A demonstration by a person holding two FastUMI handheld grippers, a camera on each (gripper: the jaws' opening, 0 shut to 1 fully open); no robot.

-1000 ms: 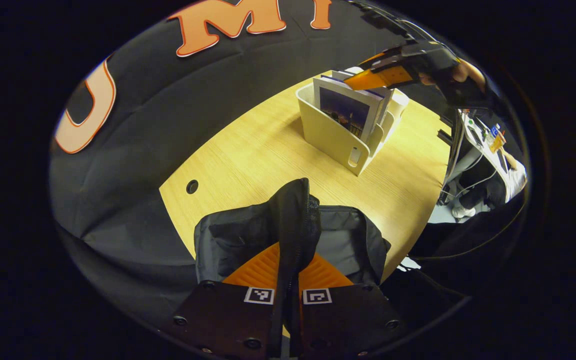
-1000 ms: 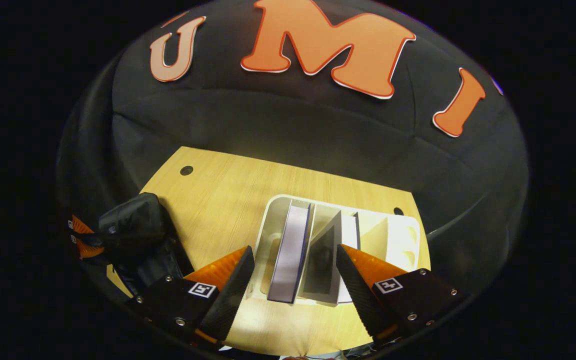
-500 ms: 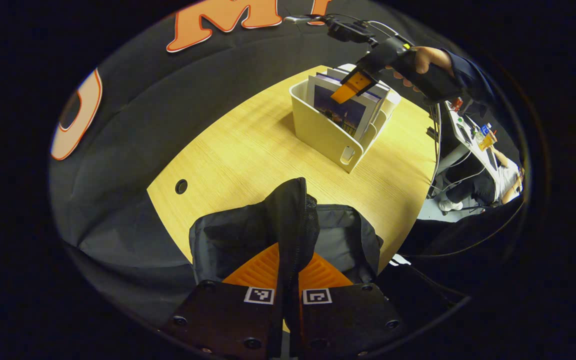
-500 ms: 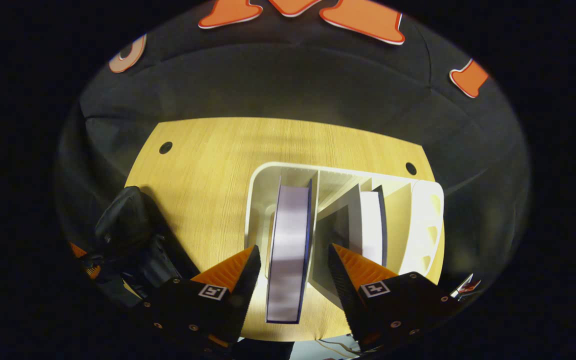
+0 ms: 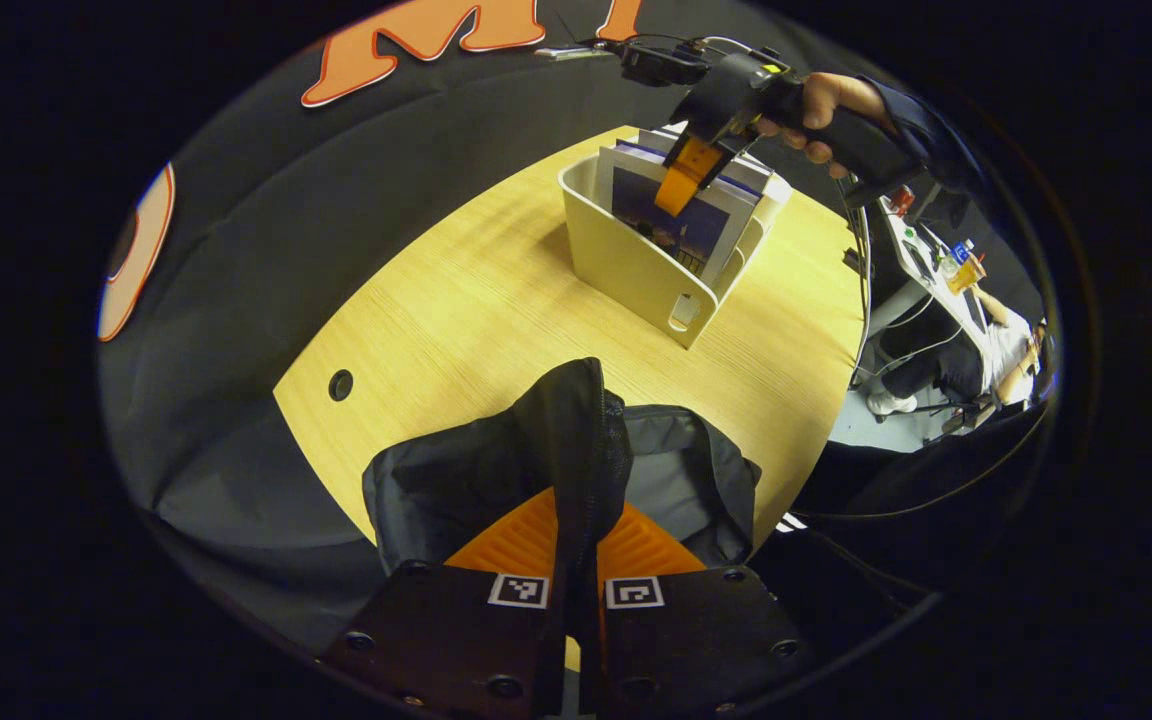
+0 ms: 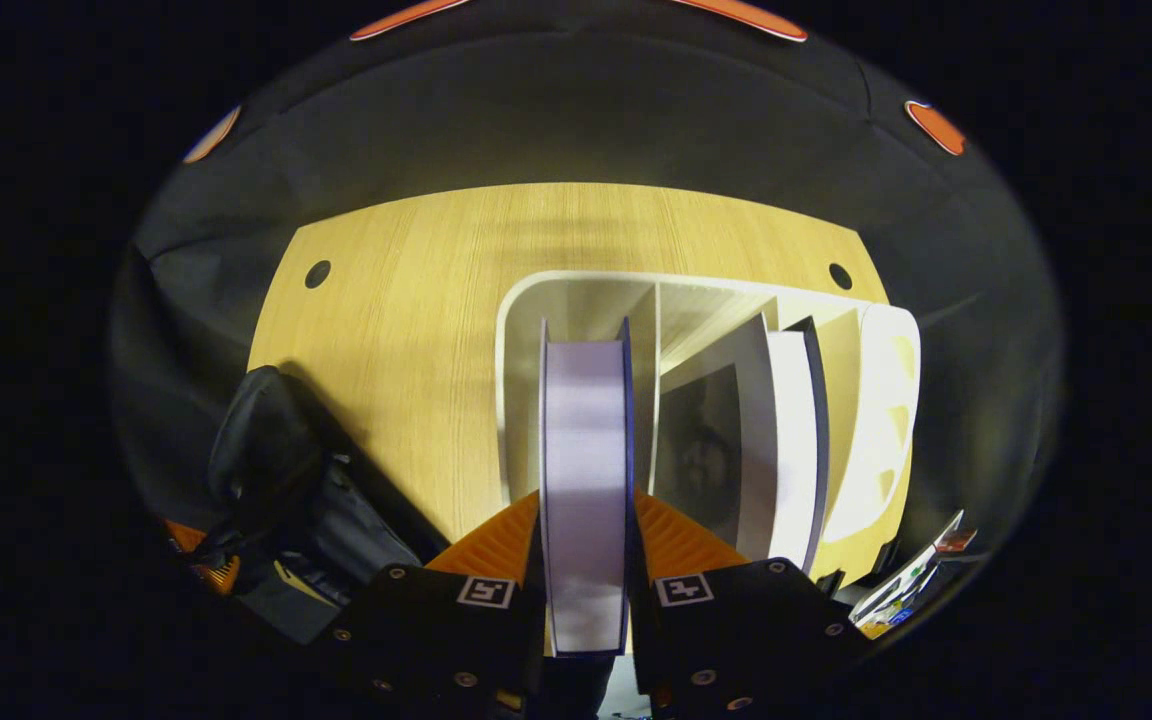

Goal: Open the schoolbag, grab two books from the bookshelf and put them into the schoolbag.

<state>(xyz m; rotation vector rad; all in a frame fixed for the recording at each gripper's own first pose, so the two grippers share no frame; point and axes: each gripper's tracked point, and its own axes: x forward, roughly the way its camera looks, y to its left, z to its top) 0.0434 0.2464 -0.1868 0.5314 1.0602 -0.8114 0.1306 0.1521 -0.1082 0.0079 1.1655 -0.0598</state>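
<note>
Right claw [image 6: 586, 560] clamped on a book's [image 6: 584, 470] top edge in the bookshelf [image 6: 881, 420].
Risk — a skewed lift could jam it against the divider, while the left claw [image 5: 576, 545] grips the schoolbag [image 5: 581, 440] flap.

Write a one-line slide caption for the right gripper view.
Right gripper clamps a book standing in the white bookshelf on the wooden table.
</note>
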